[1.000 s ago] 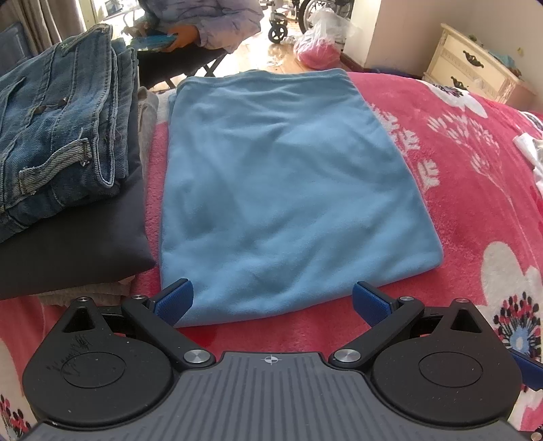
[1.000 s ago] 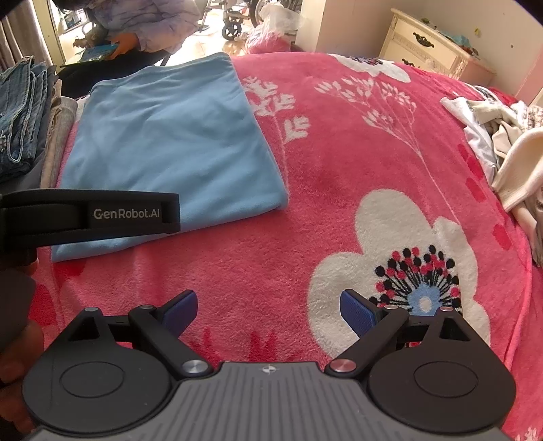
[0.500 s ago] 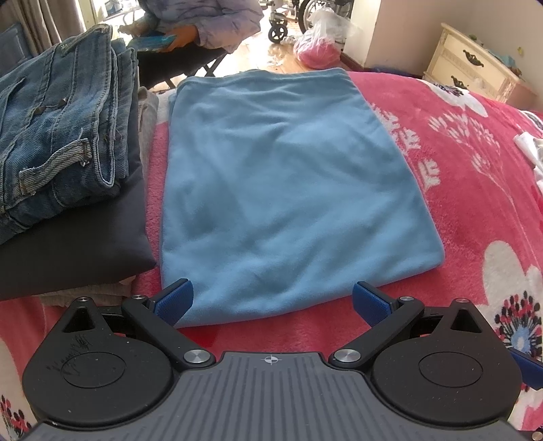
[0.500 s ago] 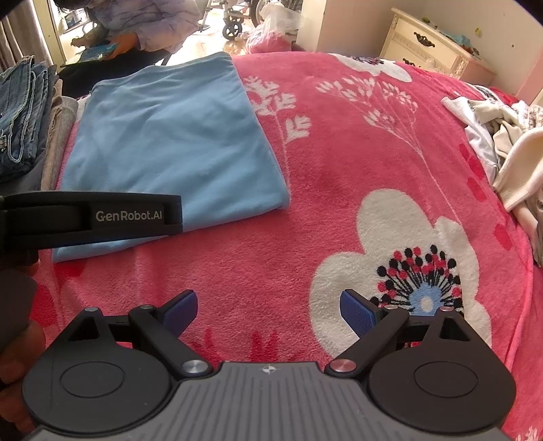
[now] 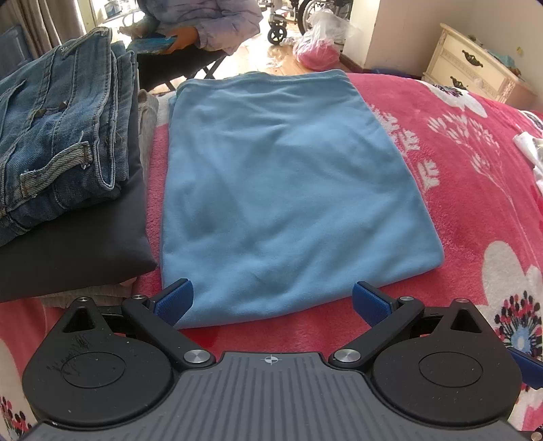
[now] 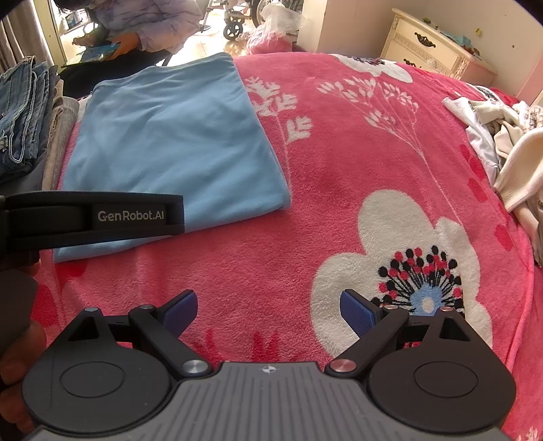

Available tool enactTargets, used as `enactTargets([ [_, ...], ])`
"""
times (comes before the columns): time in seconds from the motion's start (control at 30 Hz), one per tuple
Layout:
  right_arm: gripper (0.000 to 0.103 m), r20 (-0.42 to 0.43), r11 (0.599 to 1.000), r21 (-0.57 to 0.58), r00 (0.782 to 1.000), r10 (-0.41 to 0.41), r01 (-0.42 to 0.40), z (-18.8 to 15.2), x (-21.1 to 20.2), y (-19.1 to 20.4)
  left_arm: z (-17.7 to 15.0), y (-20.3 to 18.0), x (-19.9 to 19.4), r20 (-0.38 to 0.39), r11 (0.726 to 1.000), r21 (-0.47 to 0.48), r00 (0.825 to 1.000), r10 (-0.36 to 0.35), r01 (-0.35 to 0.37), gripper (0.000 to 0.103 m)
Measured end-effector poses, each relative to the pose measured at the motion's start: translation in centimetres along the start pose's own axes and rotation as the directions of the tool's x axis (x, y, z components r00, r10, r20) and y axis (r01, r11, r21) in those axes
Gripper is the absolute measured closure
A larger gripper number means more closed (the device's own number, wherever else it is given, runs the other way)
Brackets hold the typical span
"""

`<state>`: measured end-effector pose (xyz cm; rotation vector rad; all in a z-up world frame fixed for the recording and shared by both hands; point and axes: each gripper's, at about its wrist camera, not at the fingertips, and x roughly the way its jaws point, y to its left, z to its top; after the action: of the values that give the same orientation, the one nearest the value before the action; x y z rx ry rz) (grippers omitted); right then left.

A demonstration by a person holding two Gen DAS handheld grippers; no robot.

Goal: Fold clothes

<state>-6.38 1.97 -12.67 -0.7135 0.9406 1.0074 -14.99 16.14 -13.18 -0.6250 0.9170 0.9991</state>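
A pink blanket (image 6: 356,190) with white flowers covers the bed and fills both views. On it lies a light blue cloth (image 5: 288,190), folded flat into a smooth rectangle. The left gripper (image 5: 273,302) sits at the cloth's near edge, its blue fingers spread wide and gripping nothing; one pad (image 5: 174,300) overlaps the cloth's near left corner, the other lies at the near edge toward its right end. The right gripper (image 6: 268,308) is to the right of the cloth, over bare blanket near a large white flower, its fingers likewise wide apart and empty. Left of the cloth stands a stack of folded blue jeans (image 5: 57,142) on a dark folded garment (image 5: 74,251). Far right of the cloth, a heap of loose pale clothes (image 6: 502,142) lies on the blanket. Beyond the cloth's far edge, a seated person (image 5: 203,20) is partly in view.
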Motion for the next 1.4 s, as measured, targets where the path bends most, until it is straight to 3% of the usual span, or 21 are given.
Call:
enactTargets([
  [1.4,0.009,0.001,1.000,-0.004,1.000,0.012,-0.012,0.16,0.01,0.39,0.27,0.12,0.14,0.001,1.000,-0.003,1.000,0.002,-0.002,0.002],
])
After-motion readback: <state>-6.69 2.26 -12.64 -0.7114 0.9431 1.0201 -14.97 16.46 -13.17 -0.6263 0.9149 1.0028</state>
